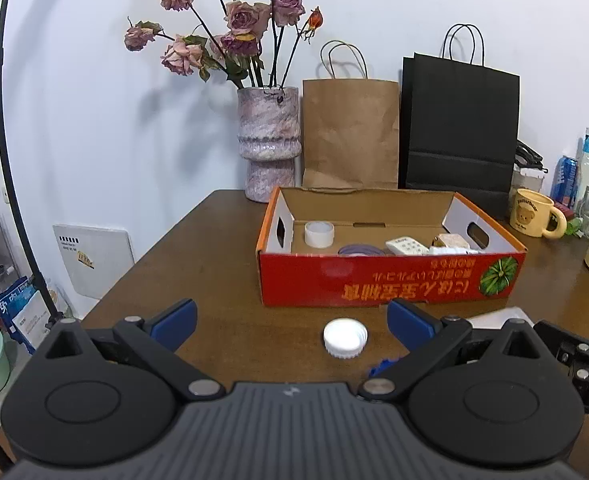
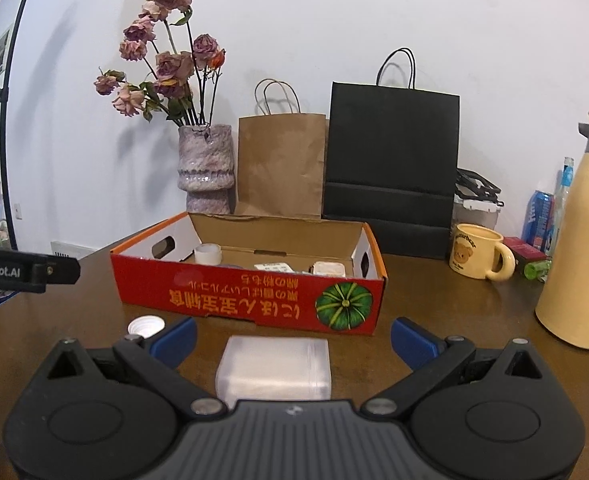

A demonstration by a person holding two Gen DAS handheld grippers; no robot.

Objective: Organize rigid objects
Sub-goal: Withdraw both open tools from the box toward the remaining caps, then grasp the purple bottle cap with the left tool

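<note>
A red cardboard box (image 1: 374, 280) with a pumpkin print stands open on the brown table (image 1: 214, 240); inside lie a white tape roll (image 1: 319, 233), a purple ring, a white remote and a small pale item. A white bottle cap (image 1: 345, 337) rests on the table between the fingers of my left gripper (image 1: 292, 320), which is open. In the right wrist view the same box (image 2: 254, 300) is ahead, and a translucent plastic case (image 2: 274, 368) lies between the fingers of my right gripper (image 2: 293, 338), open and not touching it. The cap (image 2: 146, 325) shows at left.
Behind the box stand a pink vase of dried roses (image 1: 268, 144), a brown paper bag (image 1: 350, 136) and a black bag (image 1: 460, 132). A yellow bear mug (image 2: 480, 256), a cream thermos (image 2: 582, 248), bottles and a can crowd the right. The table's left edge drops off.
</note>
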